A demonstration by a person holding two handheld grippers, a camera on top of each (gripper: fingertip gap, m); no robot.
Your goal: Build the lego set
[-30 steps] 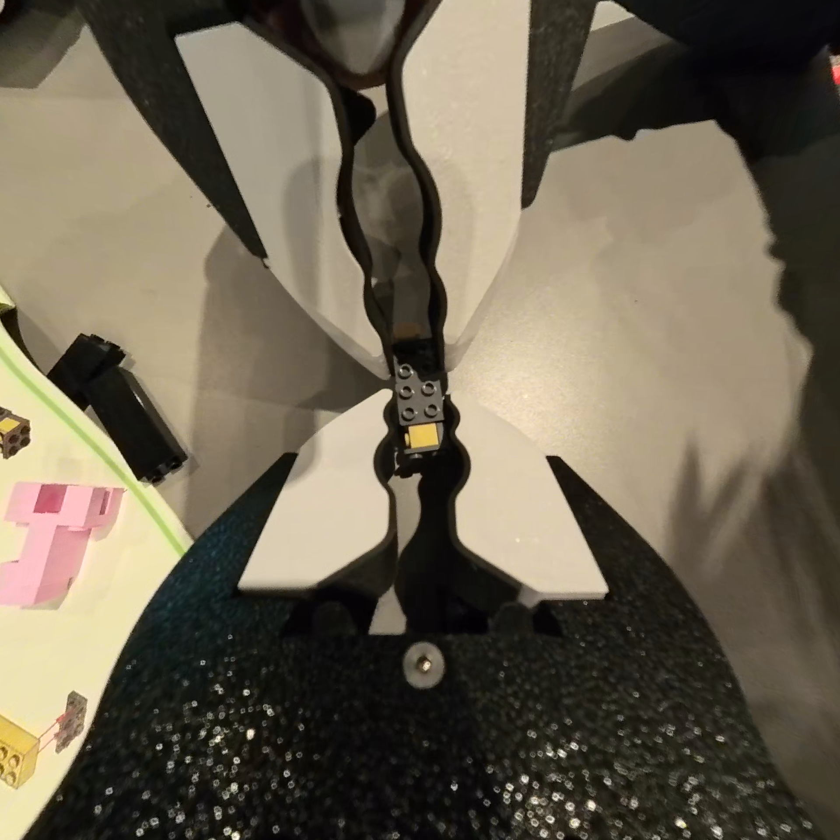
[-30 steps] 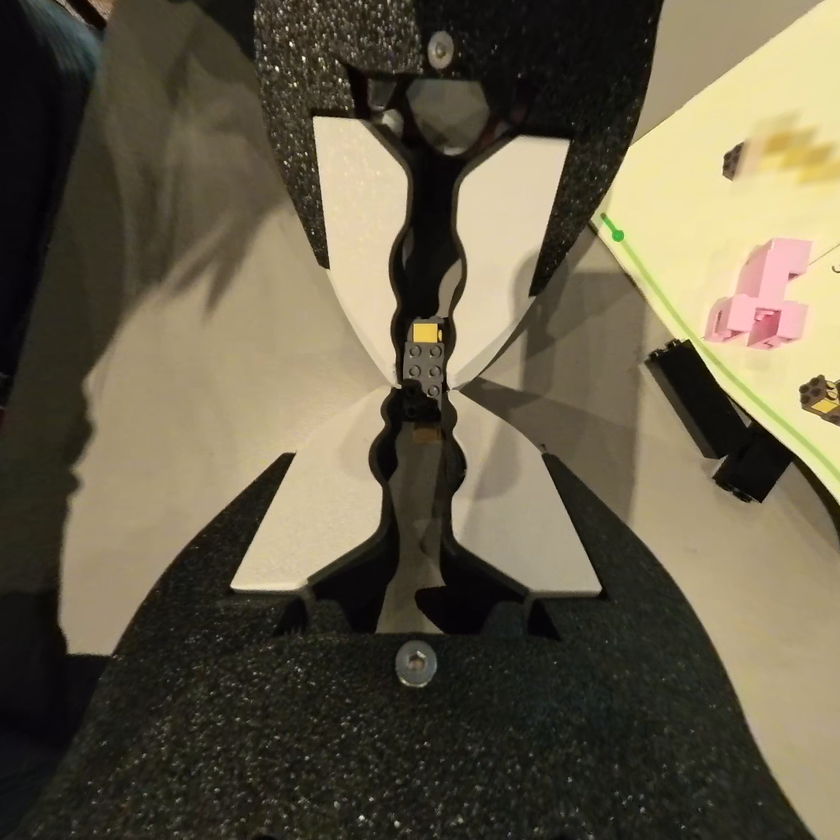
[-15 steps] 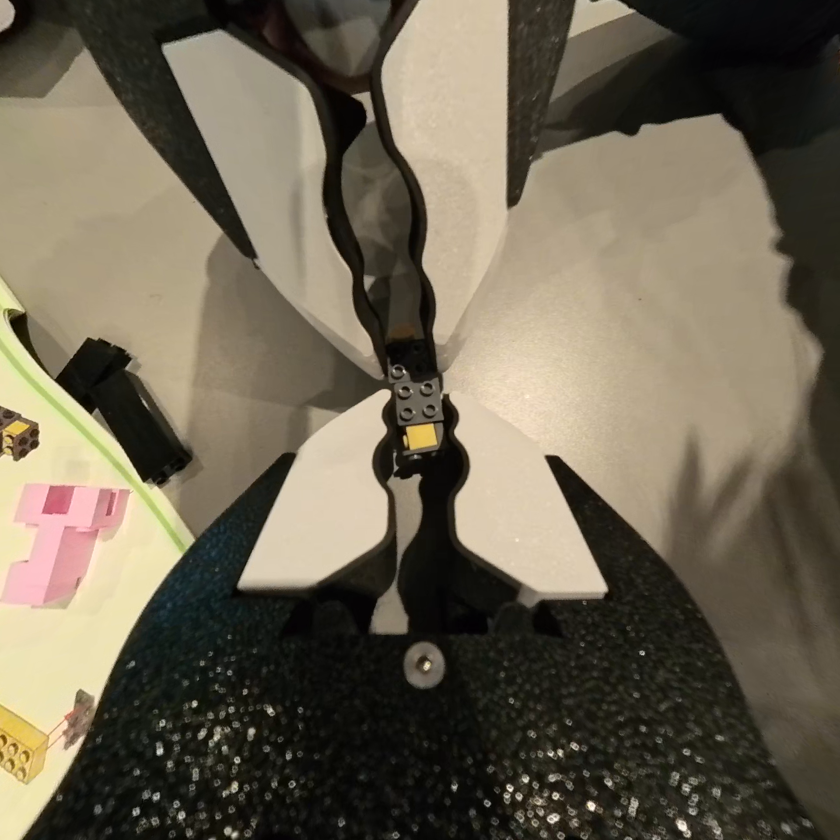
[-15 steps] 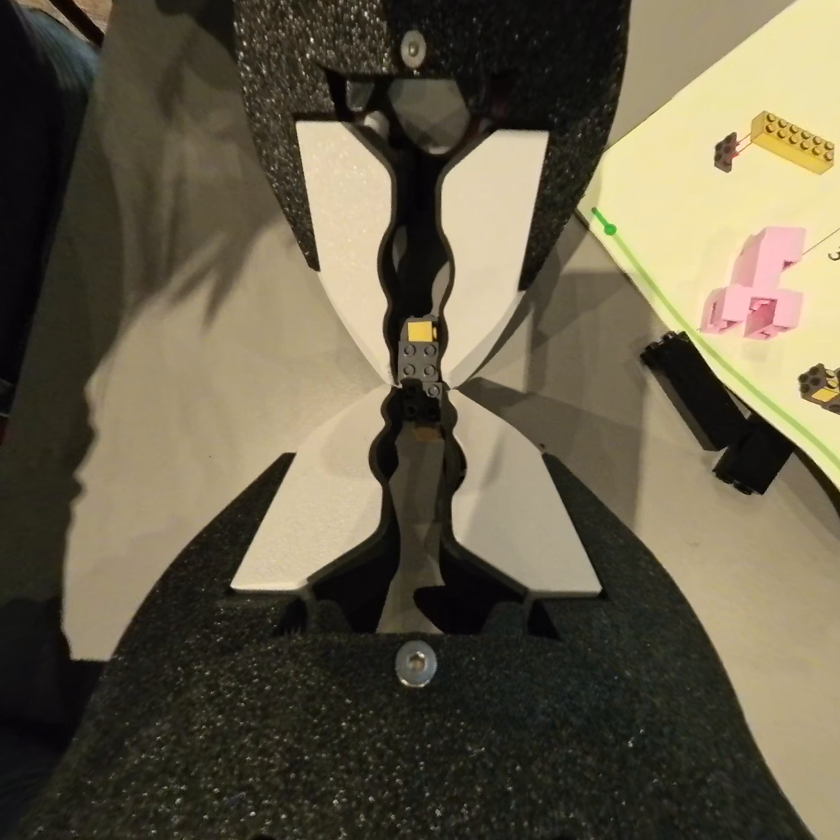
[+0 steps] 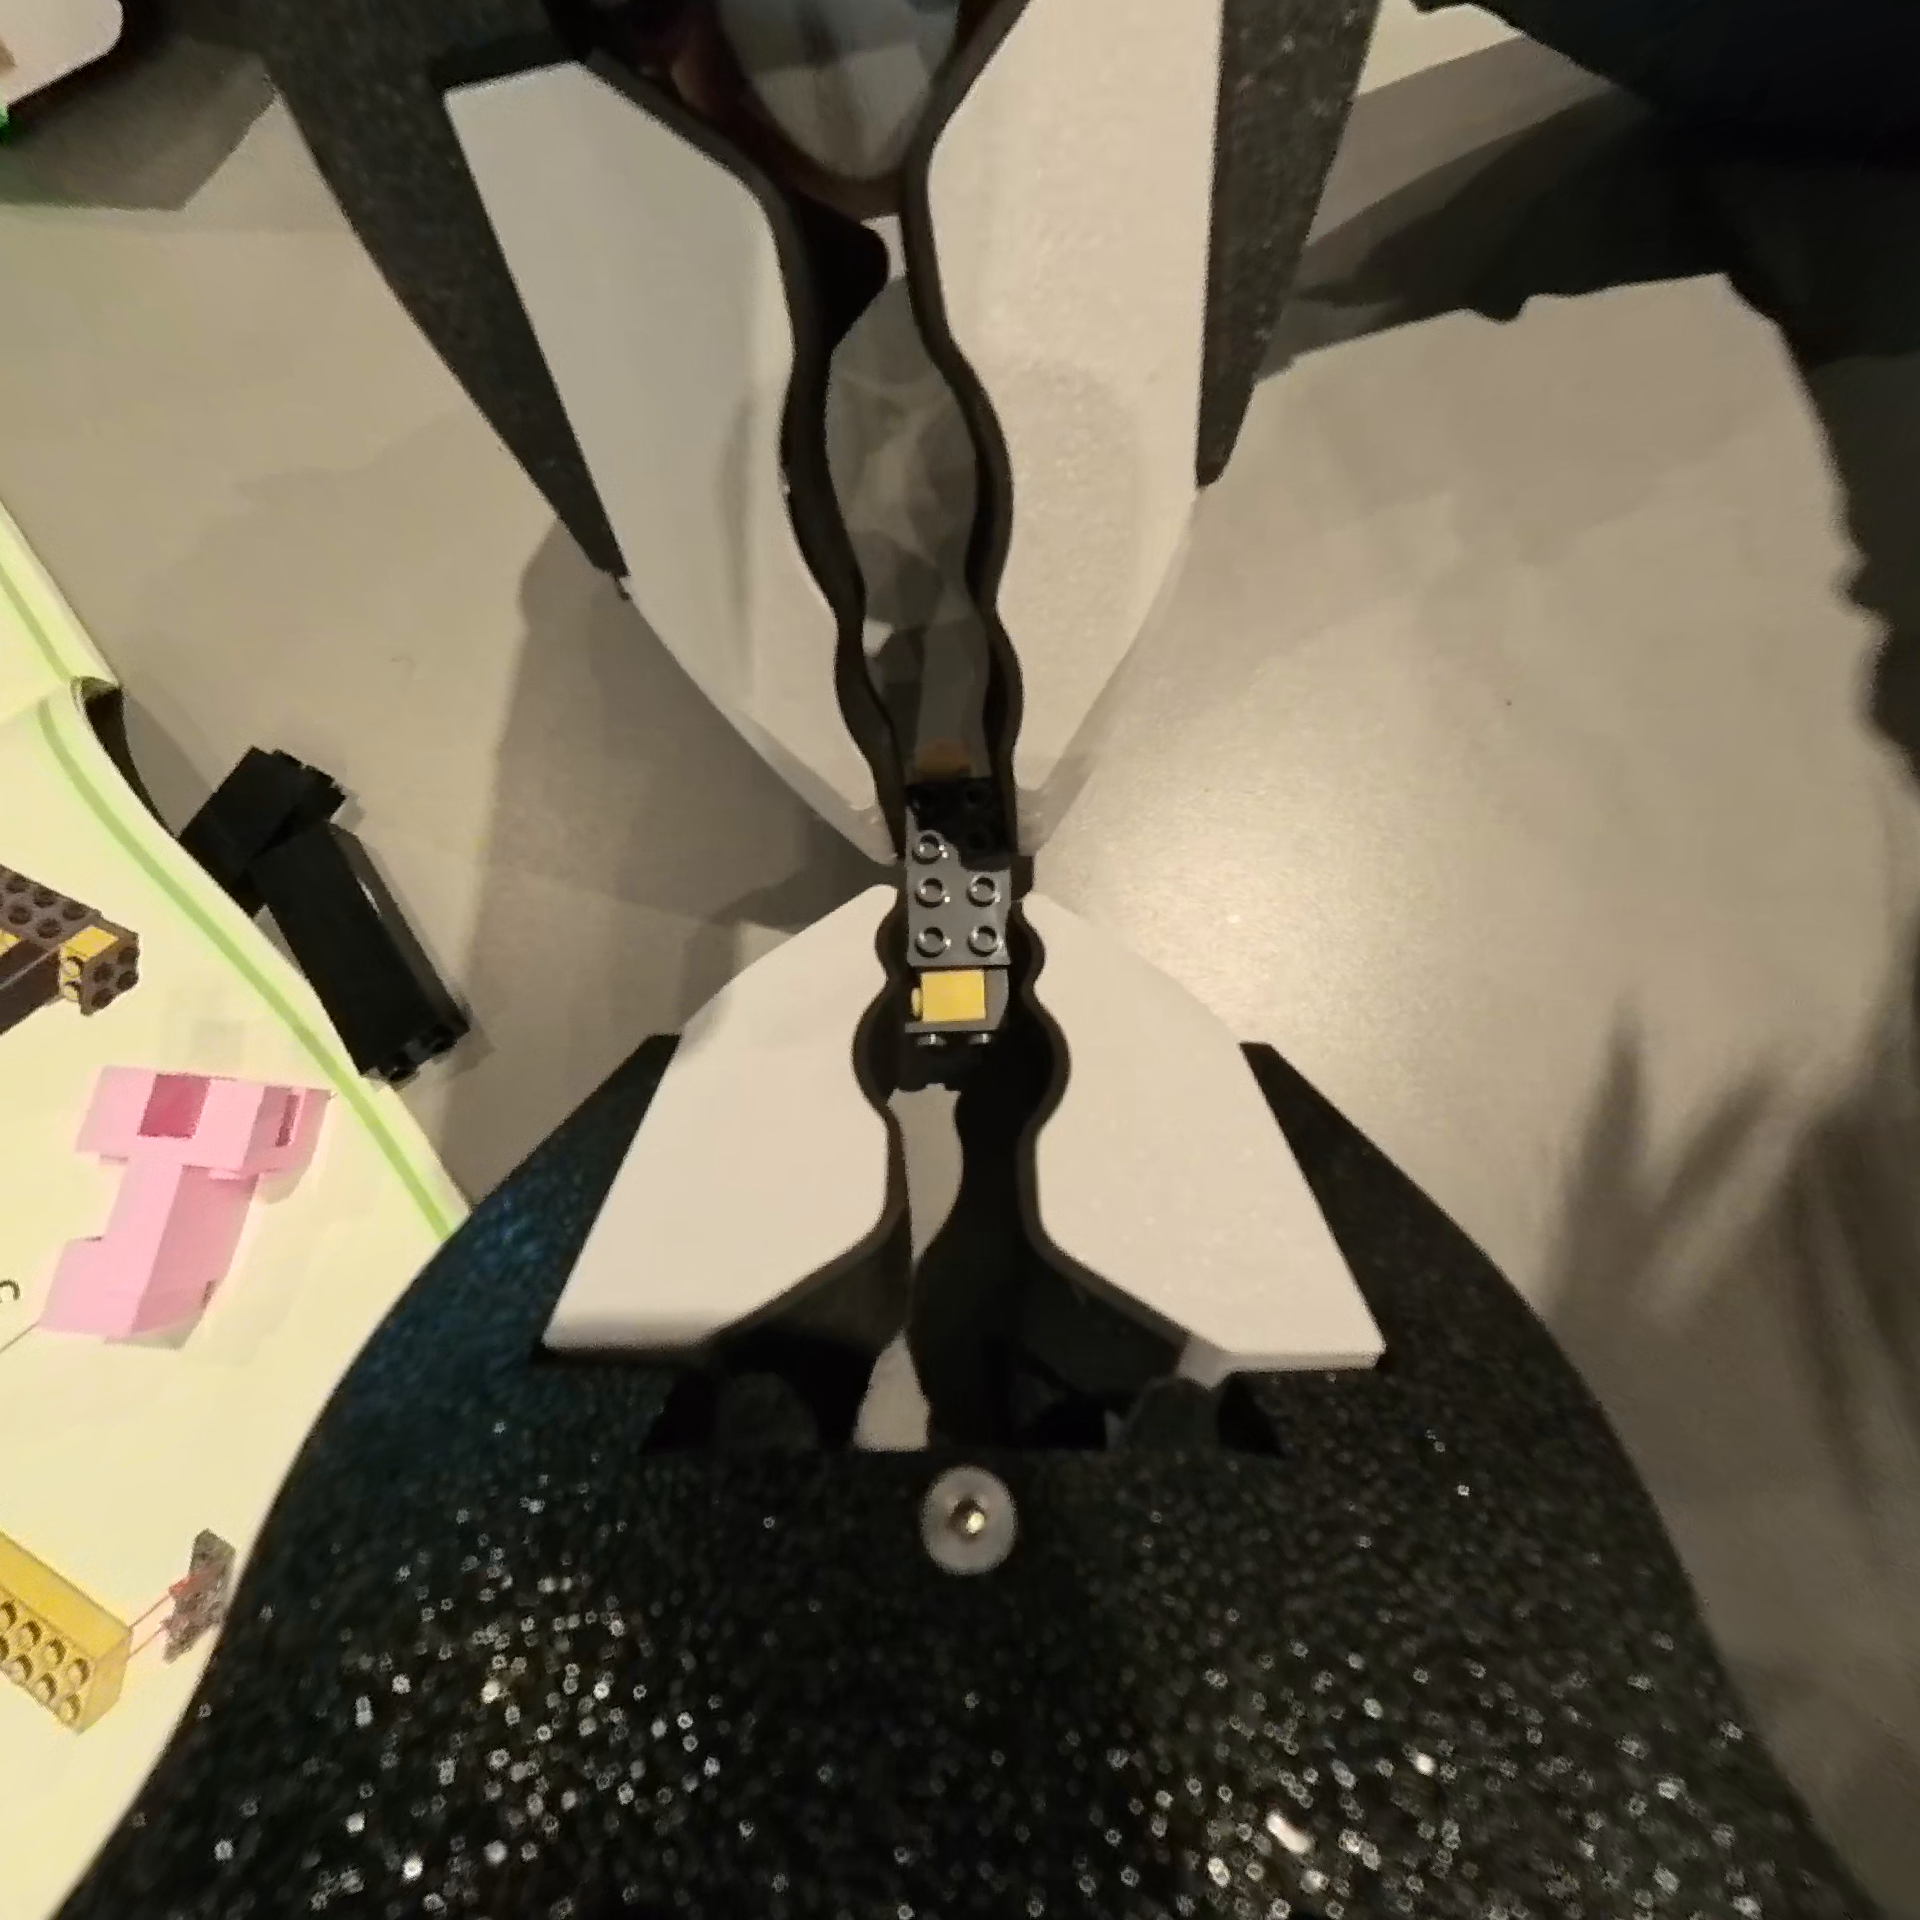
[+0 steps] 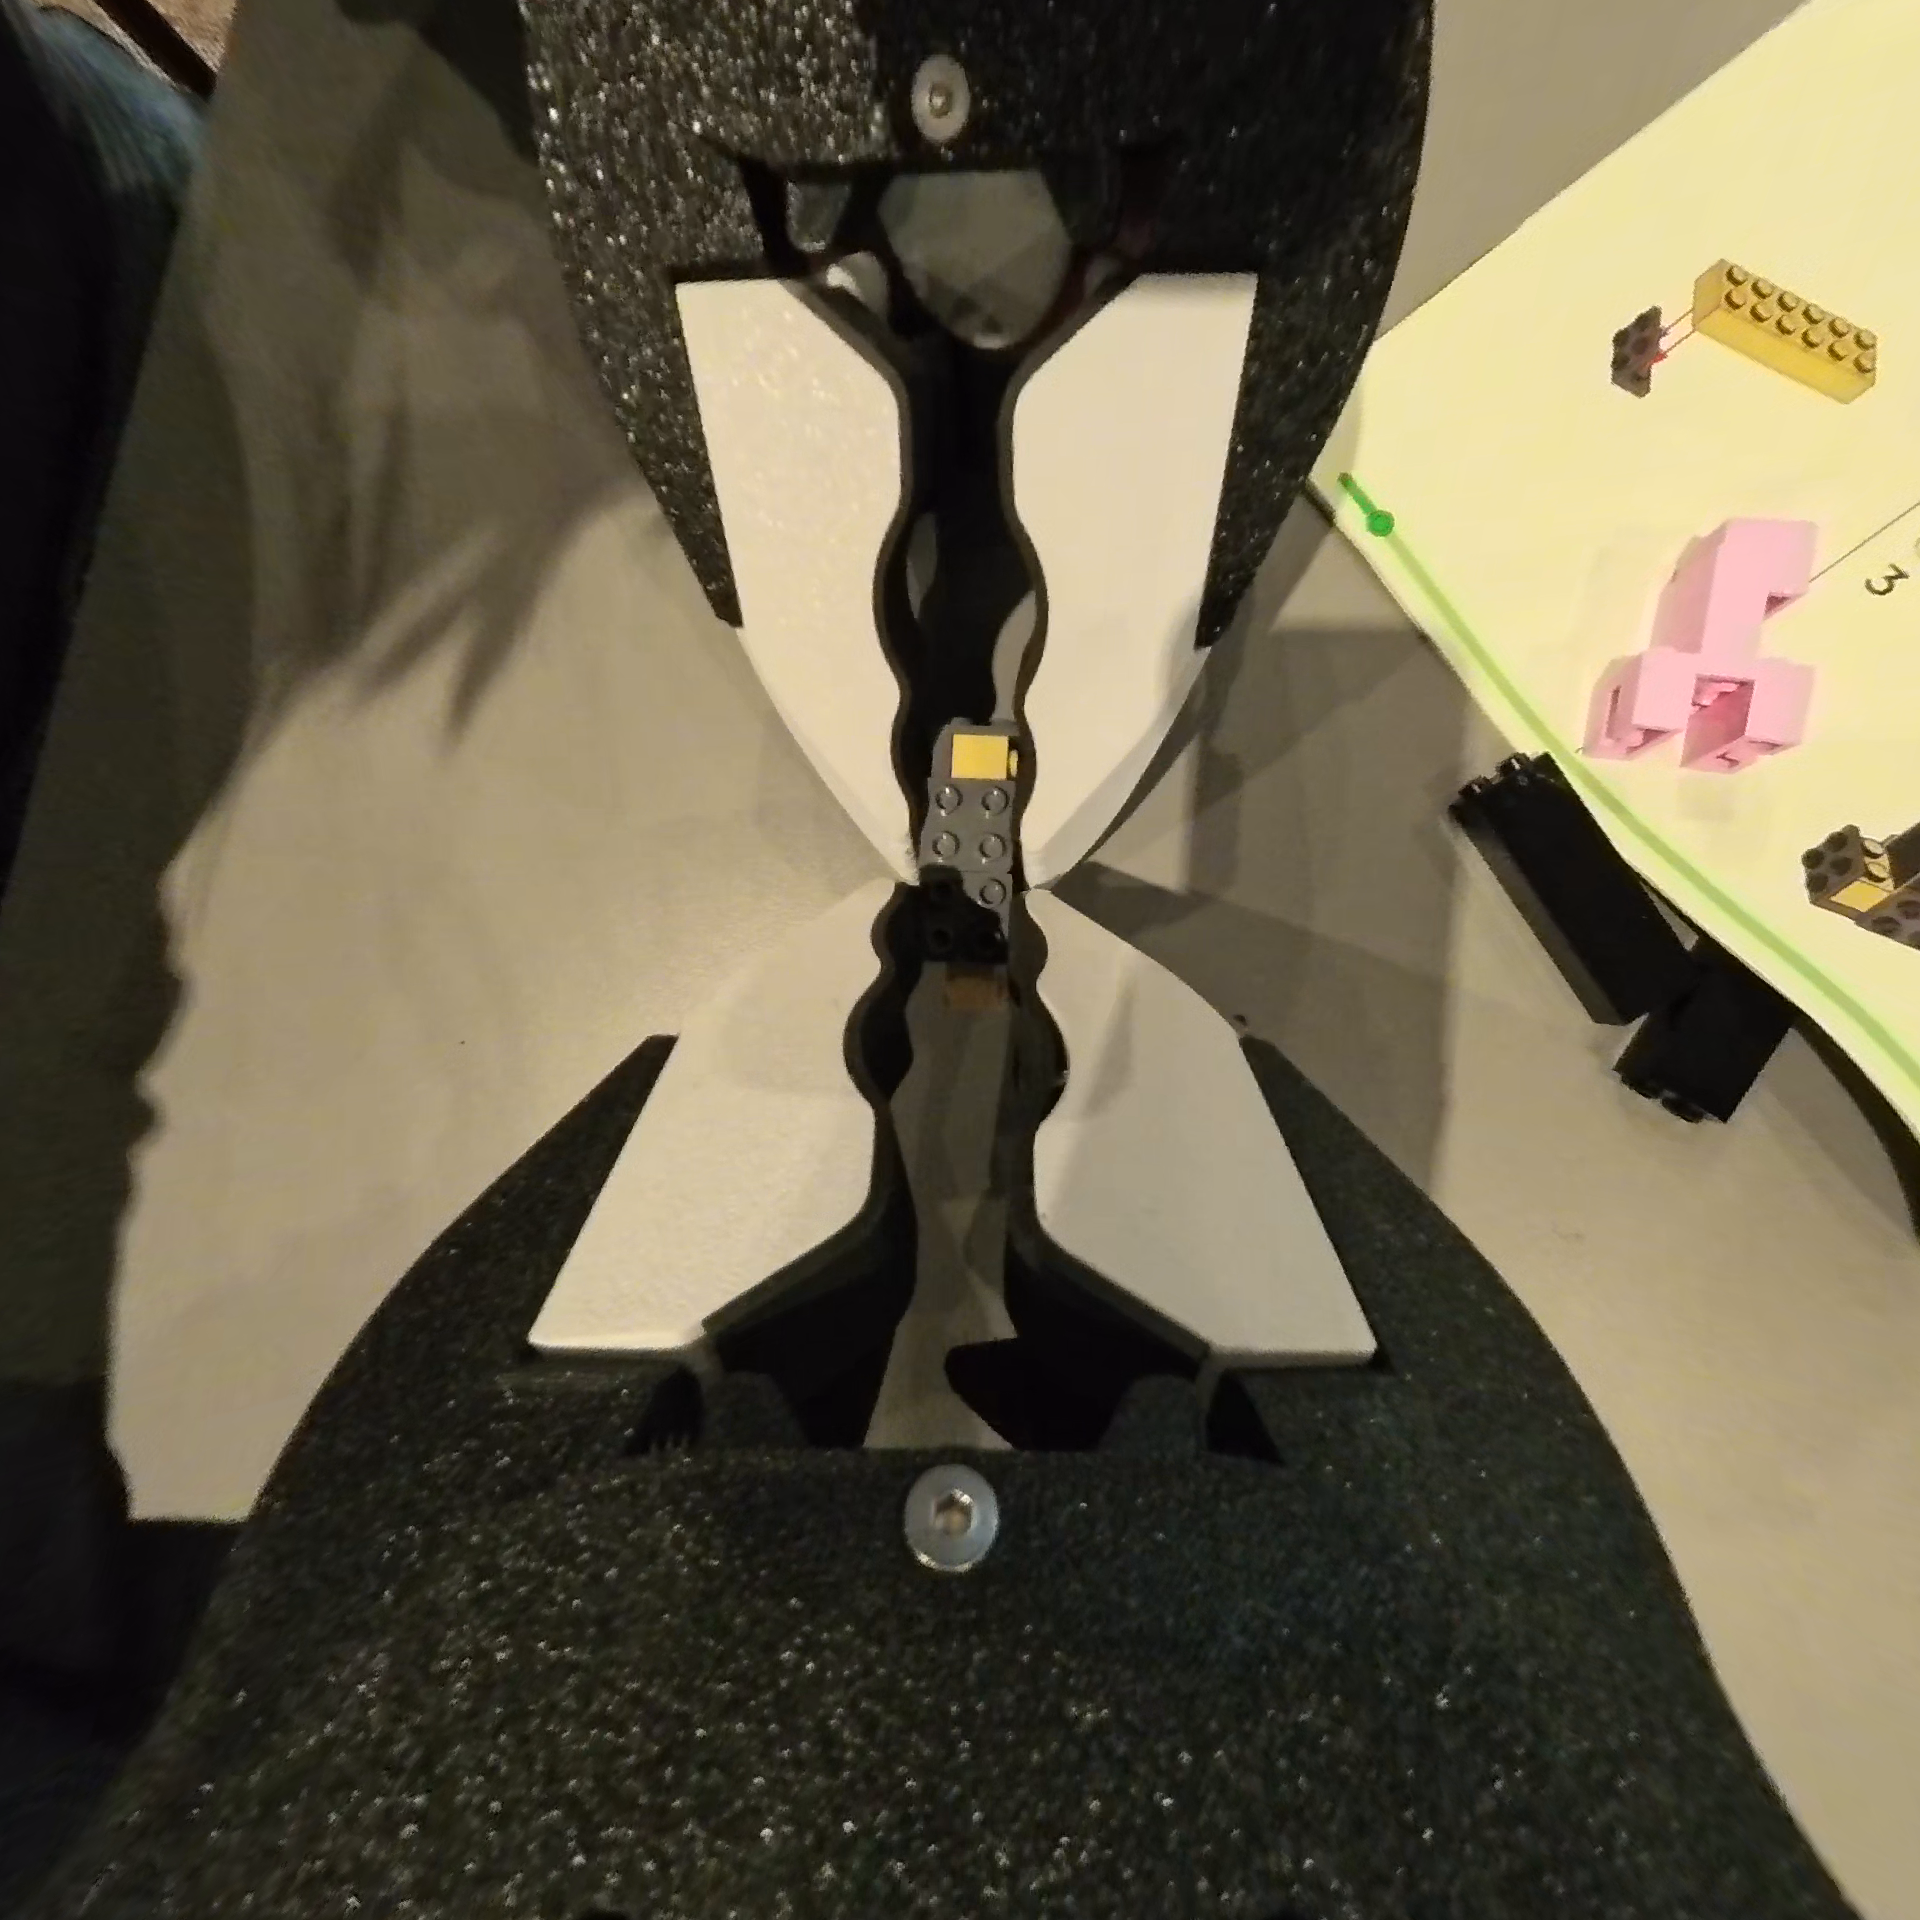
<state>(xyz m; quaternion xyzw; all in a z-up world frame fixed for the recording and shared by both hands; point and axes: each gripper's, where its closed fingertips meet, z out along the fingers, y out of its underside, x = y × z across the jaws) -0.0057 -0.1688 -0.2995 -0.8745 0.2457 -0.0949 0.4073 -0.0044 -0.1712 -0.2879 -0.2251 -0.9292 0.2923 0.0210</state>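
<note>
While grippers stay tip-to-tip, black piece point(image 5: 961, 821) more exposed.

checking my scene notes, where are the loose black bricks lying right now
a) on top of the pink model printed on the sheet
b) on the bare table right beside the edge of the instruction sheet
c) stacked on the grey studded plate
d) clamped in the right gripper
b: the loose black bricks lie on the grey table by the curved green-lined edge of the instruction sheet, away from both grippers.
</note>
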